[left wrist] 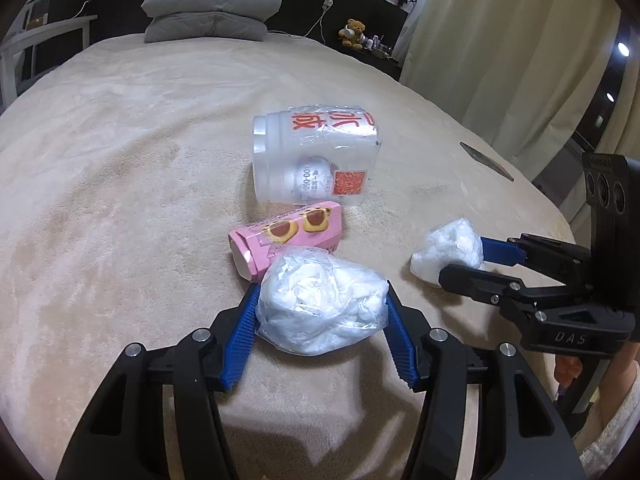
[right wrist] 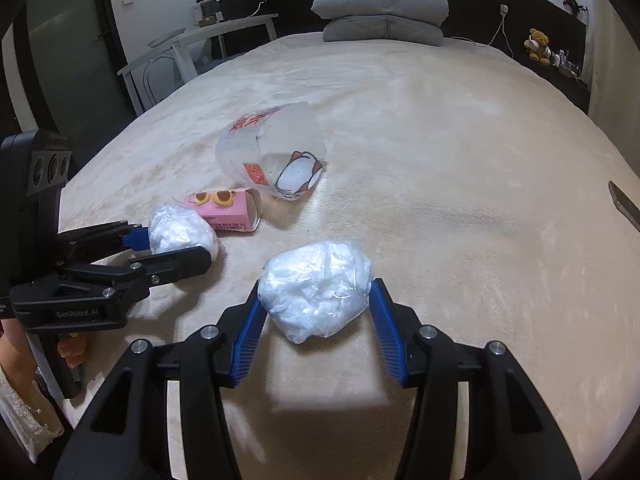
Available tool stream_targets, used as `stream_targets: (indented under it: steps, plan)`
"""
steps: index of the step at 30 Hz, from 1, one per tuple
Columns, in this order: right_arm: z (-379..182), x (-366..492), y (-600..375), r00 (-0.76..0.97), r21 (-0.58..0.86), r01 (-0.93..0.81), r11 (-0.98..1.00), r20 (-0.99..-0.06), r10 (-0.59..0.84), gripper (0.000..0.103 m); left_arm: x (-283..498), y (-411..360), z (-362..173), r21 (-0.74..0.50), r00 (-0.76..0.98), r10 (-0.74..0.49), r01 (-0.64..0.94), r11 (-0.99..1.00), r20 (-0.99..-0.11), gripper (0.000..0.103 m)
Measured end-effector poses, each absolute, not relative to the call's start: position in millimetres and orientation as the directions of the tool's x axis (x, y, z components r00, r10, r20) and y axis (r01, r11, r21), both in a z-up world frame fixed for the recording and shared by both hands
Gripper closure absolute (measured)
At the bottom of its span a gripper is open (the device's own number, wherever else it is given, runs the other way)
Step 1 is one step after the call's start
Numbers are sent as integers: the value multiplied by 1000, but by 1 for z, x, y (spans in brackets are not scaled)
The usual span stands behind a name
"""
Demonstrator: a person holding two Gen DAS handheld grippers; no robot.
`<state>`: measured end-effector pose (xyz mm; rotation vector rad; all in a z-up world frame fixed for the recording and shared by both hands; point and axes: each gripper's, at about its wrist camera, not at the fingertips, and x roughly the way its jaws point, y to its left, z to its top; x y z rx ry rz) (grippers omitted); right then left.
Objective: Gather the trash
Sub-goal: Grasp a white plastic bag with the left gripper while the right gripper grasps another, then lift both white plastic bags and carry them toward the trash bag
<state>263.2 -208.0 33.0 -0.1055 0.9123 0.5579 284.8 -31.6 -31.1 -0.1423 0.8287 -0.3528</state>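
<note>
Two crumpled white plastic wads lie on a beige bed. My left gripper (left wrist: 322, 296) is shut on one wad (left wrist: 320, 304), its blue fingers pressing both sides; this shows in the right wrist view too (right wrist: 180, 232). My right gripper (right wrist: 316, 280) is shut on the other wad (right wrist: 316, 288), which also shows in the left wrist view (left wrist: 448, 250). A pink snack box (left wrist: 288, 240) lies just beyond the left wad. A translucent plastic container (left wrist: 316, 160) with red print lies on its side further back.
The bed blanket (left wrist: 120, 160) spreads wide around the trash. Grey folded pillows (left wrist: 208, 12) sit at the headboard. A flat dark object (left wrist: 486, 160) lies near the bed's right edge. A teddy bear (left wrist: 352, 32) sits on a shelf. A white chair (right wrist: 172, 56) stands to the left.
</note>
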Motion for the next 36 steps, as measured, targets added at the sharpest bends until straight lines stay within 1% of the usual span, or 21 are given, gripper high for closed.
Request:
stream_targets:
  steps: [10, 17, 30, 36]
  plan:
    - [37, 236, -212, 485, 172, -496, 851, -758, 436, 51, 247, -37, -22, -204, 638, -327, 262, 943, -697, 46]
    - [46, 200, -213, 502, 191, -511, 838, -725, 471, 51, 210, -36, -8, -160, 661, -308, 275, 948, -684, 46]
    - [60, 124, -224, 521, 219, -557, 801, -659, 542, 51, 129, -21, 0, -184, 704, -289, 224, 957, -649, 46]
    - [61, 89, -226, 510, 221, -580, 784, -652, 561, 51, 83, -21, -1, -167, 710, -275, 220, 961, -648, 46]
